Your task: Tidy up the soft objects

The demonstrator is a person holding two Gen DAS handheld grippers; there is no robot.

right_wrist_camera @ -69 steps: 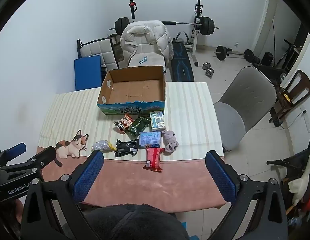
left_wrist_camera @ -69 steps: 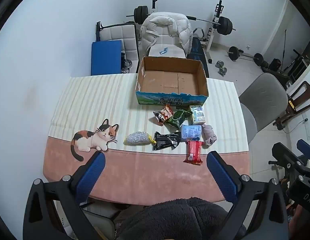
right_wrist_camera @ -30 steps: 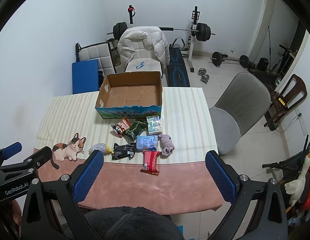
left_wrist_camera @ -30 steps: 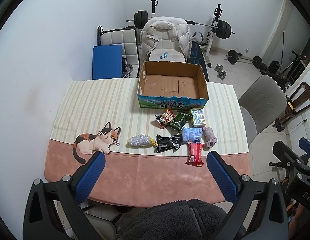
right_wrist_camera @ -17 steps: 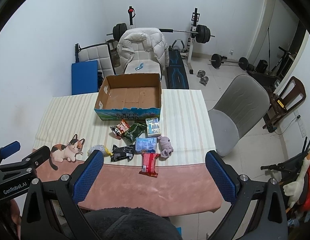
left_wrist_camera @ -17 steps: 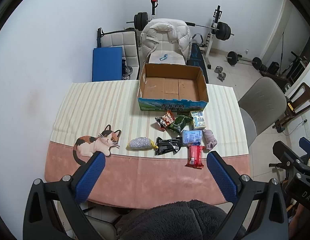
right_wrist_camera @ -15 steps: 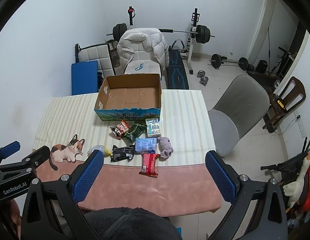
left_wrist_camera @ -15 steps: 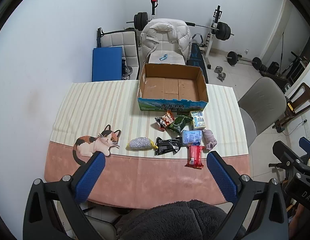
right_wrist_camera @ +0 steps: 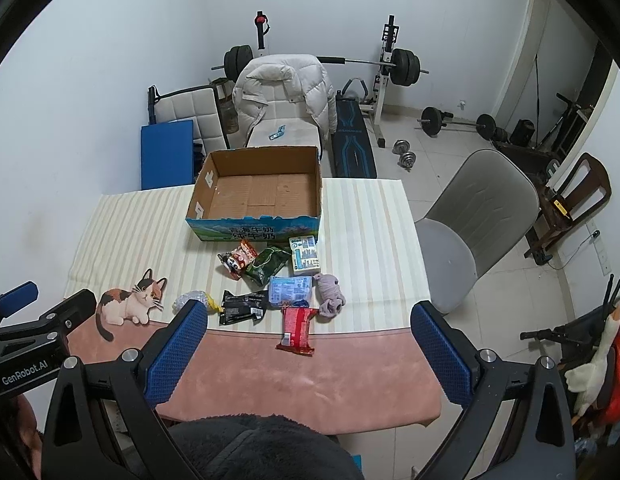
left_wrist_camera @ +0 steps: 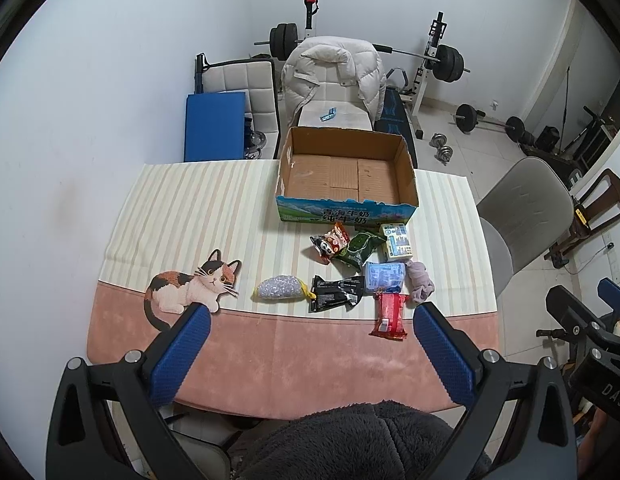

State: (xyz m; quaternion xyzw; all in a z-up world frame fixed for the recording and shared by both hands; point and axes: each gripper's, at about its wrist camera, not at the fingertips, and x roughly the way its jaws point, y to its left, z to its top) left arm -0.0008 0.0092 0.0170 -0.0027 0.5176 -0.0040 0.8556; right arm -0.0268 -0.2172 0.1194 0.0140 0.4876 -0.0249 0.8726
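An empty cardboard box (left_wrist_camera: 346,184) (right_wrist_camera: 257,192) stands at the table's far side. In front of it lie several soft items: a red-and-black snack bag (left_wrist_camera: 330,243), a green packet (left_wrist_camera: 360,249), a white-and-teal pack (left_wrist_camera: 398,242), a blue pack (left_wrist_camera: 384,276), a mauve cloth (left_wrist_camera: 420,287), a black packet (left_wrist_camera: 336,298), a red packet (left_wrist_camera: 390,315) (right_wrist_camera: 297,330) and a silvery scrubber (left_wrist_camera: 277,288). My left gripper (left_wrist_camera: 310,320) and right gripper (right_wrist_camera: 310,316) are both open and empty, held high above the table's near edge.
The table (left_wrist_camera: 189,216) has a striped cloth with a printed cat (left_wrist_camera: 189,288) and a pink front band. A grey chair (right_wrist_camera: 470,216) stands to the right. A white jacket on a chair (left_wrist_camera: 334,80), a blue mat and gym weights are behind the table.
Both grippers have risen and drawn back a little, so the table looks smaller and lower in view. Nothing on the table has moved.
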